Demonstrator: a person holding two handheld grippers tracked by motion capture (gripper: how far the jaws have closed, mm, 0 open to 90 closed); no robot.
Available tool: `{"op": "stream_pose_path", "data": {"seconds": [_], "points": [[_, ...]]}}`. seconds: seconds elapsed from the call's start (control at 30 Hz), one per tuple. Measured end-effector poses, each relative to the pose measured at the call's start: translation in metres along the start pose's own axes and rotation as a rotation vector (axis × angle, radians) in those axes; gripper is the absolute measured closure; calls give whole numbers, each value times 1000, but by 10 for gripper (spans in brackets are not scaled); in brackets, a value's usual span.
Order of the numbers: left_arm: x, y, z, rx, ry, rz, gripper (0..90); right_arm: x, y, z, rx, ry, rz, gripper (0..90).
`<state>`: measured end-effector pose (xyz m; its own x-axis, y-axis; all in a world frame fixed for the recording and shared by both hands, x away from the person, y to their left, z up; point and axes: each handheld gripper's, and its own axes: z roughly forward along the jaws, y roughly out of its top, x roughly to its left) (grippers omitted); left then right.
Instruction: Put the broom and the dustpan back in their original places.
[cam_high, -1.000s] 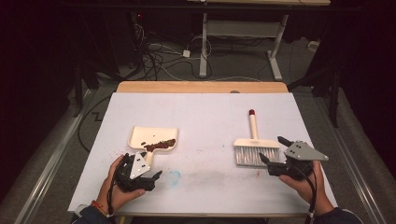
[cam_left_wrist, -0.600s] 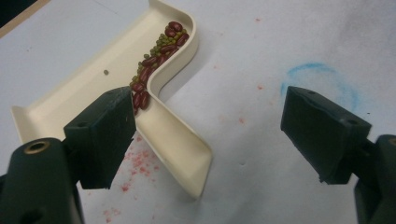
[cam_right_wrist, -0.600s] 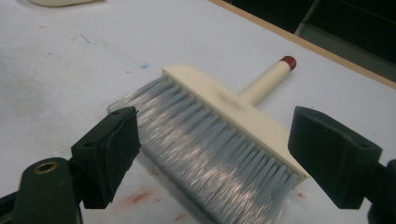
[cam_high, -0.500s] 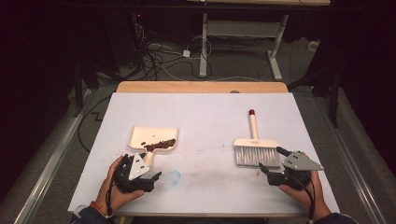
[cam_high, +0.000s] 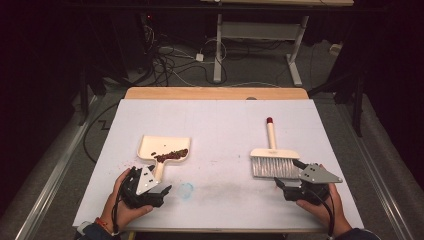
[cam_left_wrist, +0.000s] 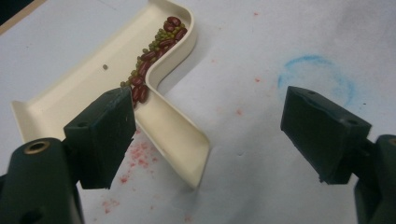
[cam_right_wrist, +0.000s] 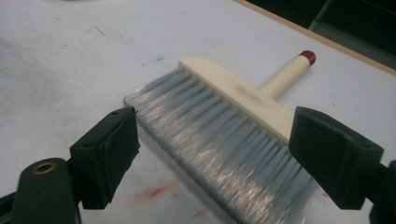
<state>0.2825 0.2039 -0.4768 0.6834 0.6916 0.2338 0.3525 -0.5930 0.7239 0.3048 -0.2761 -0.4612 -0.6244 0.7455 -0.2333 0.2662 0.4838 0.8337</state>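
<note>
A lab or test room is showing here: a white-covered table (cam_high: 215, 125) is standing under one light, dark curtains are hanging around, cables (cam_high: 170, 65) are trailing on the far floor beside a desk frame (cam_high: 260, 35).

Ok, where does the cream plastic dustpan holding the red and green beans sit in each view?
High view: the cream plastic dustpan lies left of centre on the white table, its handle pointing toward the left gripper.
Left gripper view: the dustpan is upper left, its handle running down between the open jaws.
Right gripper view: not in it.
Shared landmark: the blue ring mark right of the handle.
</note>
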Motion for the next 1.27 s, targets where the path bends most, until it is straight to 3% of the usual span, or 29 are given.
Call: {"op": "stream_pose_path", "data": {"seconds": [0.37,1.27], "points": [[-2,1,0,14,12,24,176,3,5,-7,-23,-12,-4,163],[2,5,4,1,13,5,176,1,5,-5,-9,-32,-6,163]]}}
